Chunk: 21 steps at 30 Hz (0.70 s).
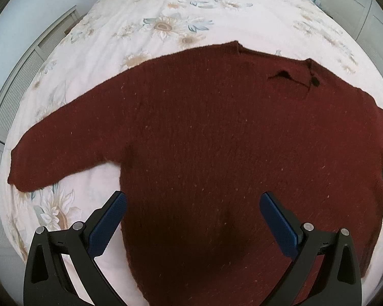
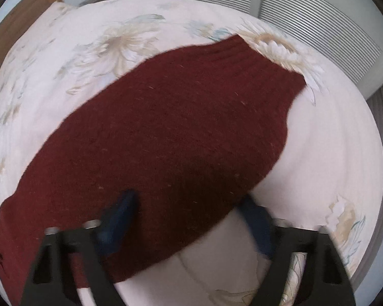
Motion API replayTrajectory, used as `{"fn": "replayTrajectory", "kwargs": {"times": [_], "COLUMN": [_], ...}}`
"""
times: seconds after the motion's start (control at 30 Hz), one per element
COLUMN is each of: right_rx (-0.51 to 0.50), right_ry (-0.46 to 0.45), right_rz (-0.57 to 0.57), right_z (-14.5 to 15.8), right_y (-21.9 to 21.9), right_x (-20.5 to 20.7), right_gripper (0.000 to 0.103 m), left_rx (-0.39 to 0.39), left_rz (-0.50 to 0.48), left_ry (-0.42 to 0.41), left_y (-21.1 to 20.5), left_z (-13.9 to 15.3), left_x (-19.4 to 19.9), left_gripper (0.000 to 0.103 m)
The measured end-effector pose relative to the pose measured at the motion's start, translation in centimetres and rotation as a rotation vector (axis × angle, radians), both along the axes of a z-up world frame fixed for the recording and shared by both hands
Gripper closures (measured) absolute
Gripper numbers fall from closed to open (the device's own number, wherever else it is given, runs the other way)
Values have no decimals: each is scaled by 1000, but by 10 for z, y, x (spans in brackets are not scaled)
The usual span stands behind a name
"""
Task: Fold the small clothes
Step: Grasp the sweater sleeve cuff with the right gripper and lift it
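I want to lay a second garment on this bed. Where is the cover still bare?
The cover is bare beyond the sweater's collar toward the headboard, and beside the sleeve in the right wrist view. A smaller patch lies under the other sleeve. The middle is taken by the sweater.

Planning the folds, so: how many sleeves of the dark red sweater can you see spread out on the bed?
2. One sleeve stretches out to the left of the sweater in the left wrist view; the other runs off the right edge there, partly cut off.
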State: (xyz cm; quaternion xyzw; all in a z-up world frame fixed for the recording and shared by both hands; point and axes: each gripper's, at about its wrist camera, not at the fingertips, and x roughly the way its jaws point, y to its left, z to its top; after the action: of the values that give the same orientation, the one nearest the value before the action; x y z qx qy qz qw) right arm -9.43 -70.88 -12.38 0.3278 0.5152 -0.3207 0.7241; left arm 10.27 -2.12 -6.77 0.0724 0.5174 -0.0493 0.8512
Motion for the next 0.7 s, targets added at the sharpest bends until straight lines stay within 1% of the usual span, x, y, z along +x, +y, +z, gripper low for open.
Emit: {"fn": "replayTrajectory", "kwargs": {"times": [0.03, 0.07, 0.1, 0.17, 0.23, 0.3, 0.47, 0.53, 0.63, 0.7], "right_rx": [-4, -9, -14, -37, -76, -118, -200, -213, -230, -239], "right_ry": [0, -1, 0, -11, -43, -85, -207, -255, -315, -348], "right_rz": [10, 22, 34, 65, 92, 132, 279, 343, 436, 494], "right_z": [4, 8, 13, 27, 46, 71, 141, 165, 202, 219], "right_y": [1, 3, 5, 12, 24, 40, 91, 120, 166, 198], "right_x": [2, 5, 8, 12, 15, 19, 35, 40, 56, 72], "right_gripper": [60, 81, 88, 89, 90, 90, 90, 90, 90, 90], "left_rx": [-3, -9, -14, -23, -34, -55, -71, -75, -73, -79], "left_rz": [3, 5, 4, 1, -2, 1, 26, 31, 21, 24], "left_ry": [0, -1, 0, 6, 15, 3, -15, -16, -8, -11], "left_y": [0, 1, 2, 4, 6, 10, 19, 24, 26, 32], "left_z": [-1, -2, -3, -6, -6, -5, -5, -8, -10, -13], "left_x": [0, 0, 0, -1, -1, -2, 4, 6, 11, 15], "left_gripper": [1, 1, 1, 1, 1, 1, 1, 1, 1, 1]}}
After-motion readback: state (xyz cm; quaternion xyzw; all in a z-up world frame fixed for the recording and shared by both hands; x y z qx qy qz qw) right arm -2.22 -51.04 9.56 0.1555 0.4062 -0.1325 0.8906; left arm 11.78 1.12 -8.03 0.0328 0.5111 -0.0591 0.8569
